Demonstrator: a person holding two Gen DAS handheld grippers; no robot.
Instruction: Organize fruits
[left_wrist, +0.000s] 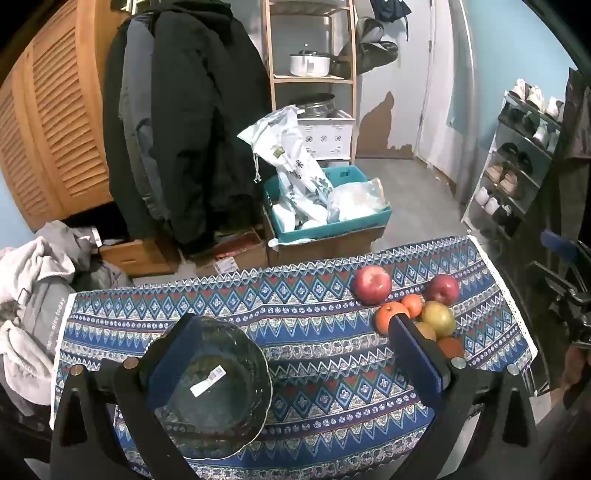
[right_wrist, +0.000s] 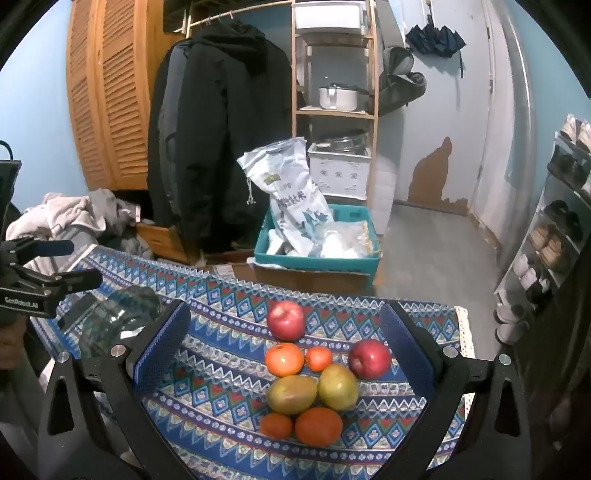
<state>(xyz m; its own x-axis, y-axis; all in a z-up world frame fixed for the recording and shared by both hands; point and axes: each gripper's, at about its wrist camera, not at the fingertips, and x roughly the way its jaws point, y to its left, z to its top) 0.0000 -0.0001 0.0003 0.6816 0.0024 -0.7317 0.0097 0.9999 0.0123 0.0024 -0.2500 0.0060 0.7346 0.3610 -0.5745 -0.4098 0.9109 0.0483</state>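
Observation:
A clear glass bowl (left_wrist: 214, 384) with a white sticker sits on the patterned tablecloth (left_wrist: 314, 314), by the left finger of my open left gripper (left_wrist: 295, 354). It also shows in the right wrist view (right_wrist: 118, 317). Fruit lies in a cluster on the cloth: two red apples (right_wrist: 286, 319) (right_wrist: 369, 358), two yellow-green mangoes (right_wrist: 291, 393) (right_wrist: 338, 386) and several oranges (right_wrist: 284, 359). My right gripper (right_wrist: 284, 354) is open, hovering above the cluster with the fruit between its fingers. The left gripper (right_wrist: 70, 266) shows at the left edge of the right wrist view.
Beyond the table's far edge stand a teal crate (right_wrist: 317, 254) with bags on cardboard boxes, a dark coat on a rack (right_wrist: 218, 140), a wooden shelf with a pot (right_wrist: 336, 96), a pile of clothes (left_wrist: 33, 288) at left and a shoe rack (left_wrist: 517, 166) at right.

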